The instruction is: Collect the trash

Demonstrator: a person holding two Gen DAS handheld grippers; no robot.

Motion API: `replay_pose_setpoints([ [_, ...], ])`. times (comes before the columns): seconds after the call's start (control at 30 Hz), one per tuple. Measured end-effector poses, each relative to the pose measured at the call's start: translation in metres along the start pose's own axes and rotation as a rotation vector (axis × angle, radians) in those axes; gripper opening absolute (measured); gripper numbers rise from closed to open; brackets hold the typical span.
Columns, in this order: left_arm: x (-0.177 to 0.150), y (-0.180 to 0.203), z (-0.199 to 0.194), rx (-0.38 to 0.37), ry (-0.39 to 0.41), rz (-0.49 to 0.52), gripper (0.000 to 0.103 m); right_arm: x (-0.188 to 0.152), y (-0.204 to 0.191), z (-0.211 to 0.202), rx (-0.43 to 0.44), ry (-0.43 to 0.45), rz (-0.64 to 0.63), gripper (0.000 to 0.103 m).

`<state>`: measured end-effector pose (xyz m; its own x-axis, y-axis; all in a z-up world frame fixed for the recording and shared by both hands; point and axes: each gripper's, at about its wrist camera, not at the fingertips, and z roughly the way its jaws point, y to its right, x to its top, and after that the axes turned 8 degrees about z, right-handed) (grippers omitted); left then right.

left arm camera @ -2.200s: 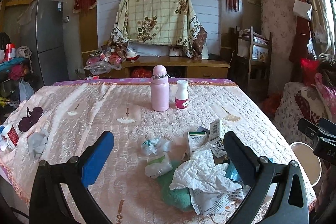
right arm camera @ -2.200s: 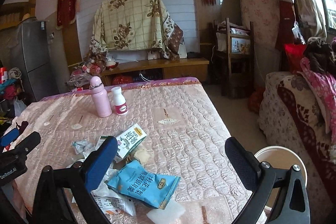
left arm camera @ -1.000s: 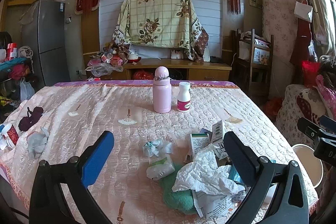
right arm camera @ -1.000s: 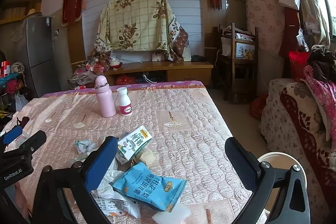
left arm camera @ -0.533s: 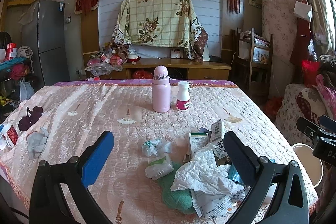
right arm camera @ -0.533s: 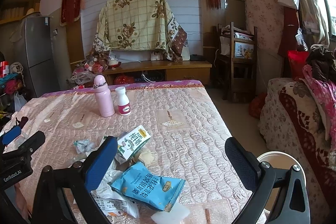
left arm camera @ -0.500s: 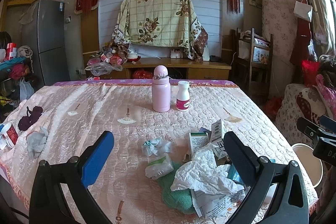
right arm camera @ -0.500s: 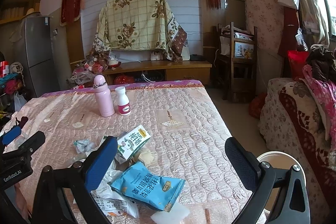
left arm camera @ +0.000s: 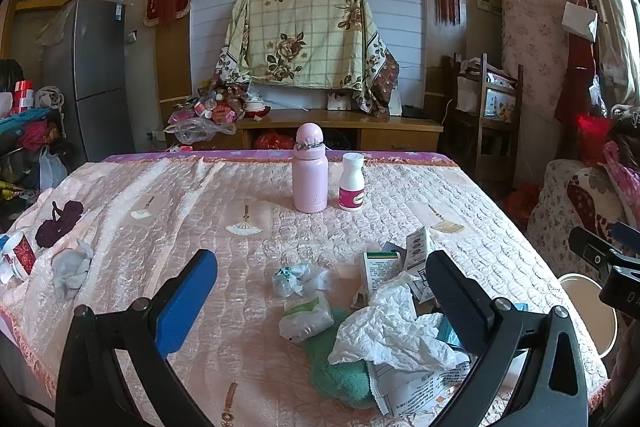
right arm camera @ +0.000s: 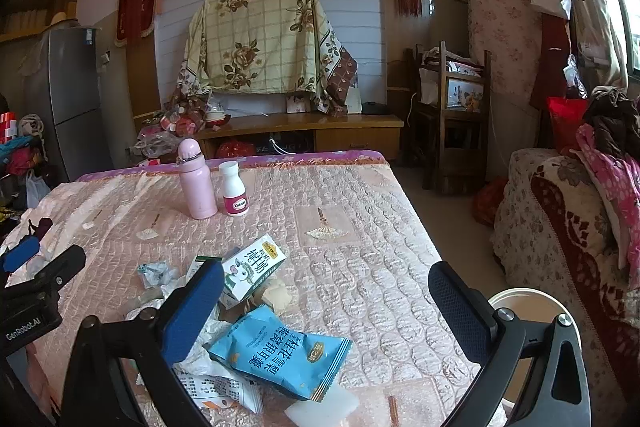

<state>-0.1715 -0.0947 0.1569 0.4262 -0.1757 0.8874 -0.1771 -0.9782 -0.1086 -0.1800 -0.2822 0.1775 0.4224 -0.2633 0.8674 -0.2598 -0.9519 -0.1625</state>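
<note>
Both grippers, left (left arm camera: 320, 287) and right (right arm camera: 322, 299), spread wide and holding nothing, above the near table edge. Trash heaped near-right: crumpled paper (left arm camera: 394, 331), blue snack bag (right arm camera: 280, 355), milk carton (right arm camera: 252, 271). Pink bottle (left arm camera: 309, 169) upright, far centre. White bin (right arm camera: 532, 303) on the floor, right of the table.

A pink quilted table (left arm camera: 200, 195) is filling mid-frame, carrying 2 bottles (left arm camera: 309, 174) upper center and a trash pile (left arm camera: 384, 319) lower right.

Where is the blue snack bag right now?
In the right wrist view, the blue snack bag lies flat near the table's front edge, between the open right gripper's fingers, just in front of the milk carton.
</note>
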Motion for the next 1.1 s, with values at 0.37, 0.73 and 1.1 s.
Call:
replay_pose_setpoints([
  [0.37, -0.0018, -0.0005, 0.0019, 0.001, -0.007, -0.002, 0.103, -0.0021, -0.0022, 0.0002, 0.002, -0.011, -0.008, 0.103],
  [0.73, -0.0046, -0.0027, 0.006, 0.001, -0.019, -0.012, 0.103, -0.003, -0.0005, 0.0035, -0.006, -0.026, -0.007, 0.103],
  [1.1, -0.0082, -0.0073, 0.0098, 0.01, -0.041, -0.024, 0.103, -0.0078, -0.0027, 0.0081, -0.003, -0.053, -0.02, 0.103],
])
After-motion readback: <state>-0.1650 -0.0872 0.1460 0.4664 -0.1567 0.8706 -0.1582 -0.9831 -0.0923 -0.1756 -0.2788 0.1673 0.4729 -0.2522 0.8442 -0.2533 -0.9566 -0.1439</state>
